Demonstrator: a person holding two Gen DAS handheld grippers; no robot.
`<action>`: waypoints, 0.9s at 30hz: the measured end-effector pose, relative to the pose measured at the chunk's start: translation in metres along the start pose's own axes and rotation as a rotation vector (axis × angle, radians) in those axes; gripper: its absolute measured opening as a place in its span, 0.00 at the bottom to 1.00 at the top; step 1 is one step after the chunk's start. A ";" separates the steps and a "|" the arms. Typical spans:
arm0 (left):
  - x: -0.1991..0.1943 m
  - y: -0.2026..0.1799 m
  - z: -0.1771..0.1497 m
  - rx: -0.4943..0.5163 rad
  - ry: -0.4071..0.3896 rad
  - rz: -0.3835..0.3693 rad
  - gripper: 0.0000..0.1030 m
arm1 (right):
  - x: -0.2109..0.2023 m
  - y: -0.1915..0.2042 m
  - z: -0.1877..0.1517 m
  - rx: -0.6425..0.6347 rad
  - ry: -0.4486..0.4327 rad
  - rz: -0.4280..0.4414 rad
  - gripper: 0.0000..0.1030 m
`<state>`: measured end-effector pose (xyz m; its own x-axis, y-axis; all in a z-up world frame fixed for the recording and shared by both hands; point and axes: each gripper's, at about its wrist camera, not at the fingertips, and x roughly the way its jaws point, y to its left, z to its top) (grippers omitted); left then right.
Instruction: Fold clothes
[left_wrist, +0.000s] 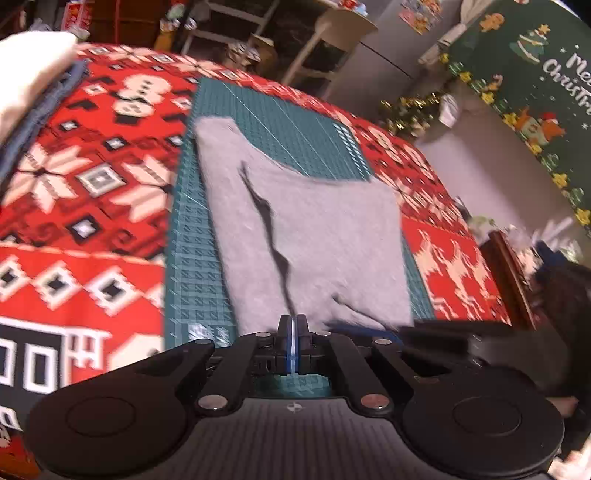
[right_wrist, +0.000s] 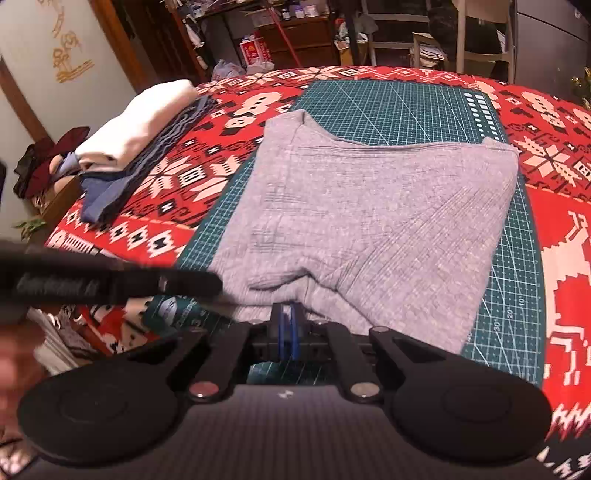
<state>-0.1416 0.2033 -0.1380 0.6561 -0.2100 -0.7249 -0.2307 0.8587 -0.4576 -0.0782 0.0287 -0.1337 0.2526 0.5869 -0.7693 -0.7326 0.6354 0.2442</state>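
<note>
A grey garment (left_wrist: 314, 236) lies partly folded on a green cutting mat (left_wrist: 288, 122), with a dark crease running down it. In the right wrist view the same grey garment (right_wrist: 369, 206) covers the mat (right_wrist: 399, 99). My left gripper (left_wrist: 292, 321) is shut at the garment's near edge; whether cloth is pinched between its pads is hidden. My right gripper (right_wrist: 287, 314) is shut on the garment's near edge, where the cloth bunches up. The left gripper's black body (right_wrist: 110, 284) shows blurred at the left of the right wrist view.
A red Christmas-pattern tablecloth (left_wrist: 92, 192) covers the table. A stack of folded clothes, white on blue (right_wrist: 144, 125), sits at the table's left. A green Christmas banner (left_wrist: 535, 74) hangs at the right. Shelves and chairs (right_wrist: 472, 37) stand beyond the table.
</note>
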 end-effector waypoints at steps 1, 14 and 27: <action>0.001 0.004 0.002 -0.009 -0.001 0.009 0.01 | -0.003 0.001 -0.001 -0.011 -0.004 0.002 0.04; 0.001 0.015 -0.012 -0.030 0.031 0.023 0.01 | 0.020 0.028 0.013 -0.063 0.020 0.030 0.04; 0.014 0.004 -0.006 0.034 0.036 0.013 0.01 | 0.007 0.011 0.001 -0.055 0.021 -0.005 0.04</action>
<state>-0.1382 0.2005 -0.1528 0.6271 -0.2146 -0.7488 -0.2140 0.8768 -0.4306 -0.0837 0.0400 -0.1365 0.2432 0.5730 -0.7826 -0.7651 0.6093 0.2084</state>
